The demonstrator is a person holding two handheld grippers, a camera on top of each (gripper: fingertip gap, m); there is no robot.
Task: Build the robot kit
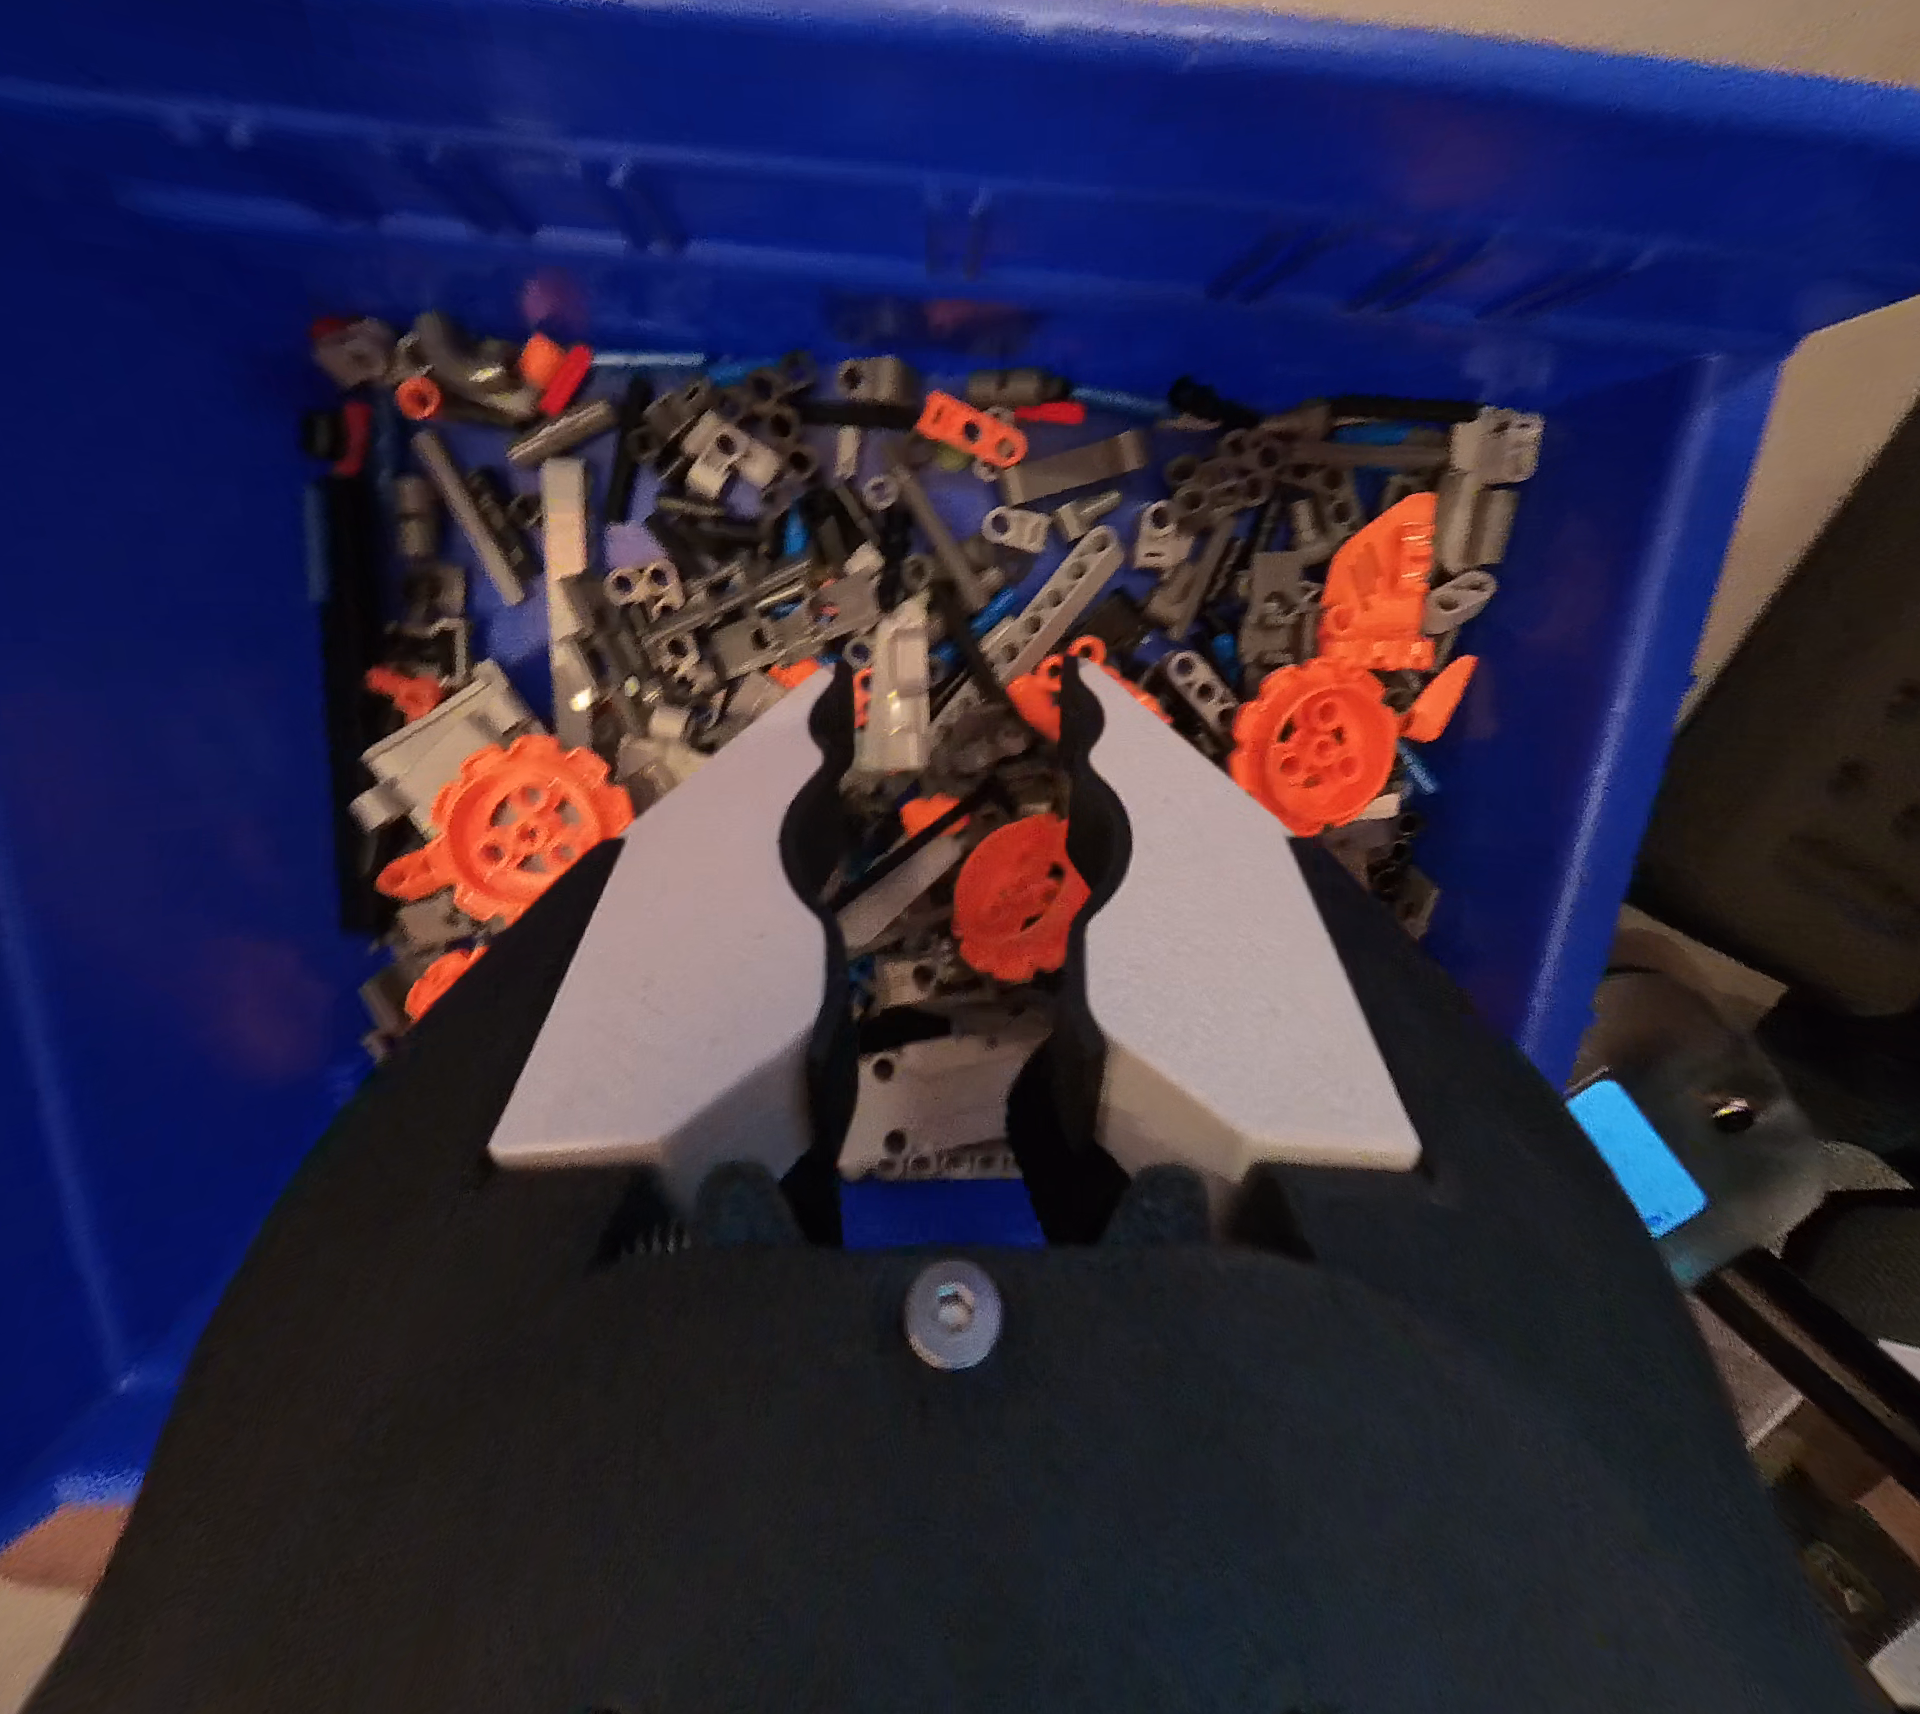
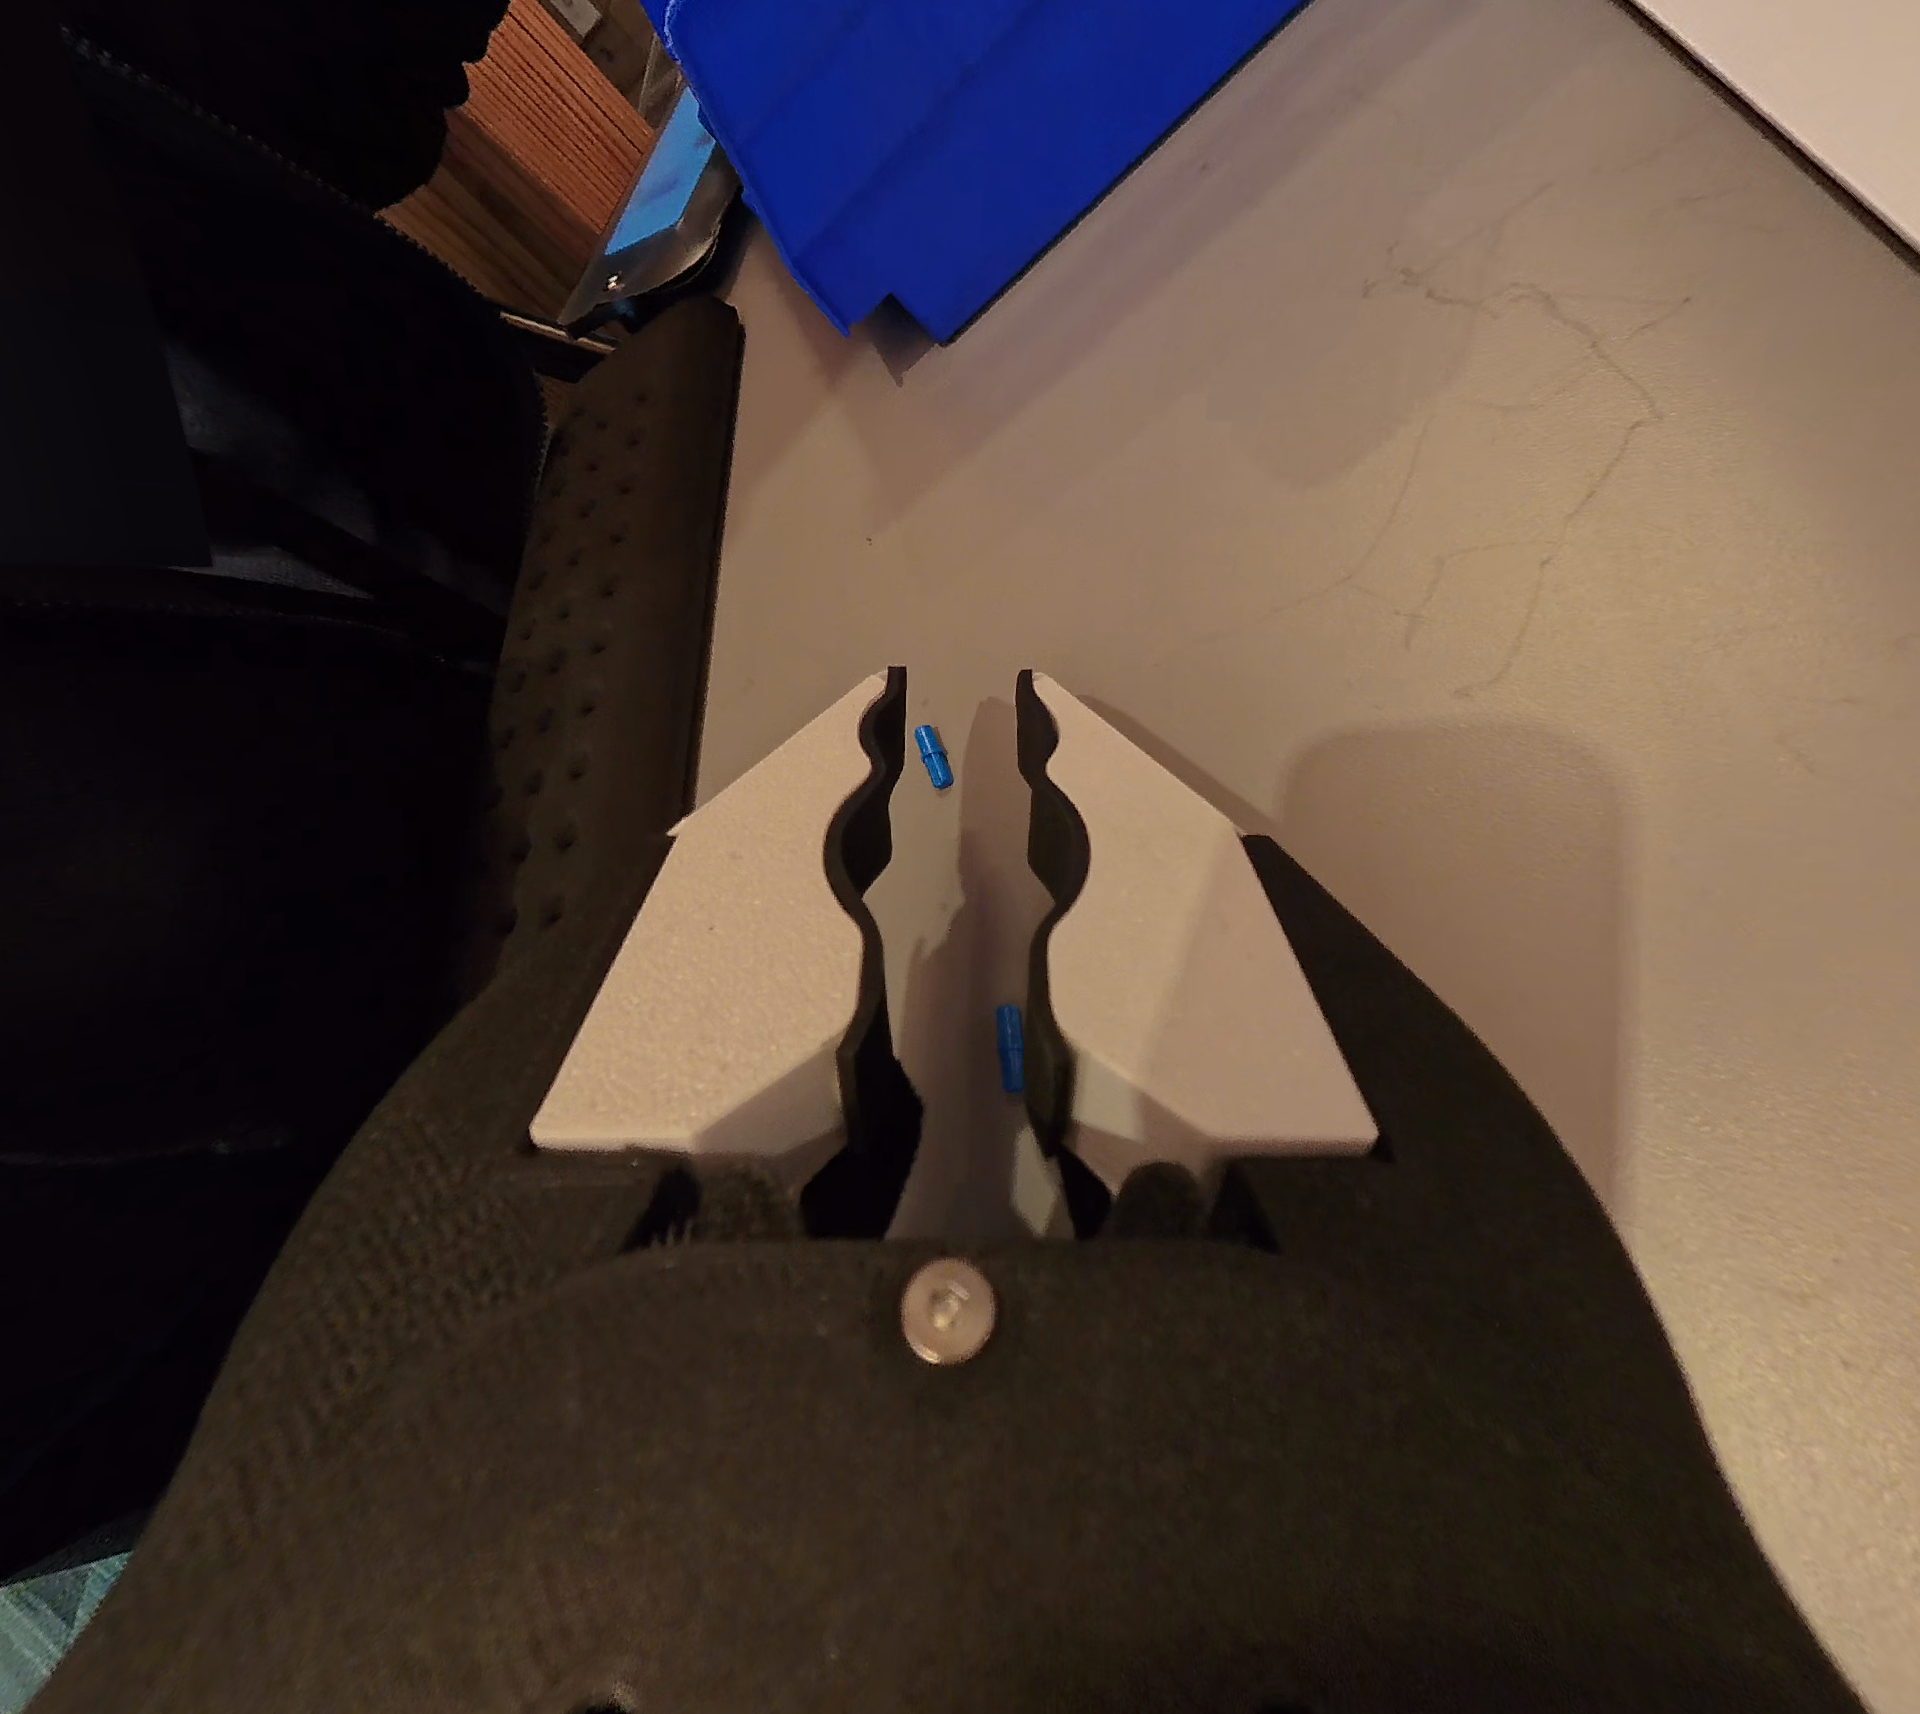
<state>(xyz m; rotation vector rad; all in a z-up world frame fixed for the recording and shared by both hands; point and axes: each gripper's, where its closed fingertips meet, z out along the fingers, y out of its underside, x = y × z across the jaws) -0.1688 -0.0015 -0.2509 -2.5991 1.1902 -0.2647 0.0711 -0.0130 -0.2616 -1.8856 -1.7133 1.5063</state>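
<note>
My left gripper [image 1: 954, 677] is spread above the parts heap [image 1: 914, 625] inside the blue bin [image 1: 935, 158]. My right gripper [image 2: 956, 677], spread, straddles two blue pins [image 2: 932, 756] on the table [image 2: 1351, 469] beside that bin.

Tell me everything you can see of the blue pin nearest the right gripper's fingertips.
The blue pin is a small, bright blue plastic connector peg, cylindrical with a raised collar near its middle. It lies flat on the pale table, slightly angled, in the gap of the open right gripper, close to the inner edge of one finger without clearly touching it. A second blue pin lies apart from it, farther back between the fingers.
</note>
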